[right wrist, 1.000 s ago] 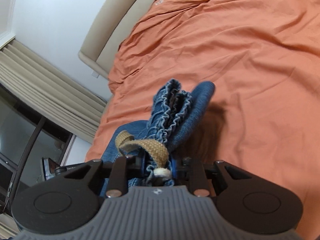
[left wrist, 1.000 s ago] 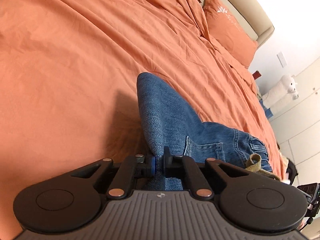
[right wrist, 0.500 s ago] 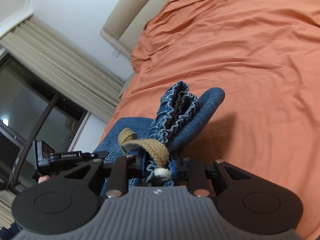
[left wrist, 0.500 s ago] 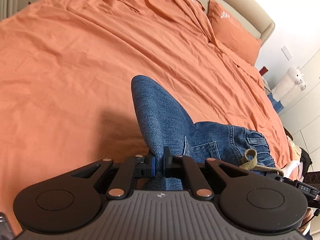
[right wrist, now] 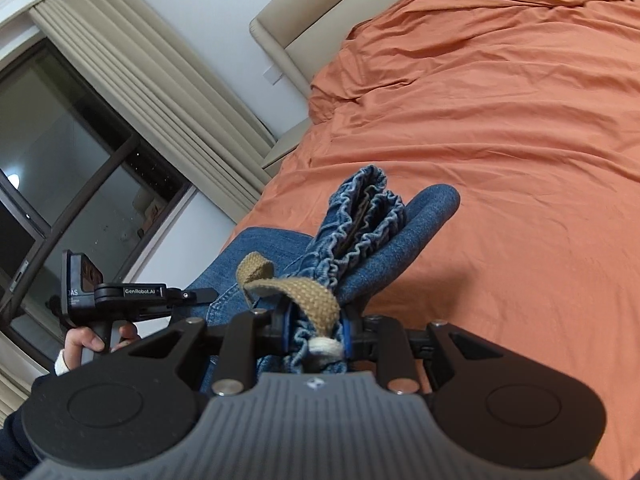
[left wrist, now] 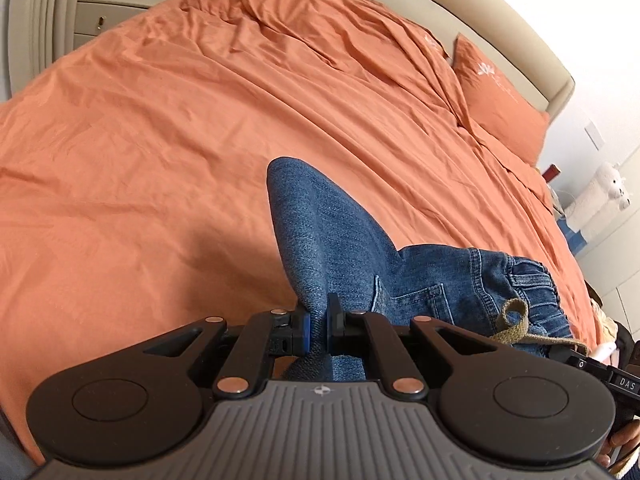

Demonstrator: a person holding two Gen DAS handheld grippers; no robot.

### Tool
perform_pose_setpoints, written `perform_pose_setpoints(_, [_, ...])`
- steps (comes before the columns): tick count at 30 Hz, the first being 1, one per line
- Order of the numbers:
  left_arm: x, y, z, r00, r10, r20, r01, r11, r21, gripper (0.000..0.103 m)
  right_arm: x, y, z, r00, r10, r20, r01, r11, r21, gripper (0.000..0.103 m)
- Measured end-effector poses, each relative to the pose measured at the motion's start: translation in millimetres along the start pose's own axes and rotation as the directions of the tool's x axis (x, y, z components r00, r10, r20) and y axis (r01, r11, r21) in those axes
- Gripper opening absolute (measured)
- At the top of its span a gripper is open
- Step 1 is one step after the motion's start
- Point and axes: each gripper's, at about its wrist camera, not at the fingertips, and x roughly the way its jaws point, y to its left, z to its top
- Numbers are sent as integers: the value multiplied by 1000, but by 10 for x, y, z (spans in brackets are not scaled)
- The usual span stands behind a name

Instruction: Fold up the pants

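The left gripper has its jaws clamped on a fold of the blue jeans, whose denim rises ahead of the jaws above the orange bedsheet. The right gripper has its jaws clamped on the bunched elastic waistband, with the tan drawstring draped just ahead of them.

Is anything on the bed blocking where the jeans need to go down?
Nothing visible. Both grippers, left and right, clamp the jeans above the orange bedsheet, which looks bare there; the pillow sits far off by the headboard.
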Motion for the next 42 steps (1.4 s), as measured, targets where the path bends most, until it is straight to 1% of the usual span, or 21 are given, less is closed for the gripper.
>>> perform_pose_setpoints(3, [49, 191, 116, 1000, 12, 5, -12, 1000, -18, 6, 219, 61, 34, 1000, -7, -4, 7, 1000, 8, 18])
perform_pose_setpoints(8, [132, 466, 252, 999, 34, 20, -33, 999, -10, 6, 628, 144, 50, 1000, -16, -19, 16, 1000, 3, 18])
perform_pose_setpoints(13, [207, 744, 271, 998, 42, 38, -43, 999, 1, 6, 980, 151, 13, 1000, -8, -19, 8, 1000, 2, 18])
perform_pose_setpoints(16, [299, 939, 208, 999, 38, 38, -38, 999, -10, 7, 1167, 53, -77, 999, -10, -37, 12, 999, 39, 18])
perform_pose_setpoints(18, [394, 1034, 124, 998, 57, 30, -57, 998, -1, 7, 1287, -43, -169, 997, -28, -67, 33, 997, 64, 18])
perform_pose_setpoints(21, [518, 1153, 12, 995, 95, 26, -96, 995, 19, 7, 1349, -231, -321, 993, -67, -96, 77, 992, 99, 18])
perform_pose_setpoints(24, [584, 1285, -24, 997, 76, 15, -76, 997, -1, 9, 1355, -480, -435, 989, -84, -122, 106, 976, 188, 19])
perform_pose_setpoints(25, [600, 1313, -14, 997, 75, 11, -75, 997, 0, 10, 1367, -531, -479, 987, -96, -132, 121, 972, 200, 19])
perform_pose_setpoints(28, [652, 1312, -19, 995, 101, -5, -100, 994, 36, 15, 1402, -586, -603, 980, -140, -139, 164, 971, 176, 20])
perform_pose_setpoints(30, [702, 1298, -51, 989, 146, -11, -144, 986, 80, 19, 1420, -606, -655, 977, -163, -140, 187, 966, 179, 21])
perform_pose_setpoints(32, [707, 1274, -92, 982, 190, -4, -189, 976, 107, 23, 1426, -640, -683, 976, -168, -139, 194, 960, 204, 21])
perform_pose_setpoints(34, [653, 1244, -122, 969, 246, 16, -246, 961, 130, 25, 1406, -638, -673, 975, -170, -140, 198, 956, 218, 22])
perform_pose_setpoints(36, [546, 1166, -180, 937, 343, 64, -348, 922, 170, 24, 1366, -576, -661, 969, -202, -143, 227, 956, 186, 26])
perform_pose_setpoints(38, [427, 1051, -254, 907, 406, 109, -420, 880, 220, 18, 1314, -475, -629, 957, -251, -142, 270, 954, 129, 35])
perform_pose_setpoints(39, [356, 998, -286, 897, 422, 133, -442, 865, 236, 18, 1291, -418, -610, 950, -281, -137, 295, 950, 102, 41])
perform_pose_setpoints(40, [280, 953, -316, 895, 418, 156, -444, 863, 240, 18, 1235, -357, -606, 943, -309, -127, 319, 945, 73, 42])
perform_pose_setpoints(41, [197, 907, -339, 900, 401, 173, -433, 871, 231, 18, 1178, -296, -608, 934, -339, -114, 346, 937, 41, 42])
perform_pose_setpoints(42, [115, 854, -367, 910, 371, 187, -407, 888, 216, 18, 1120, -224, -608, 919, -381, -101, 383, 924, 2, 42])
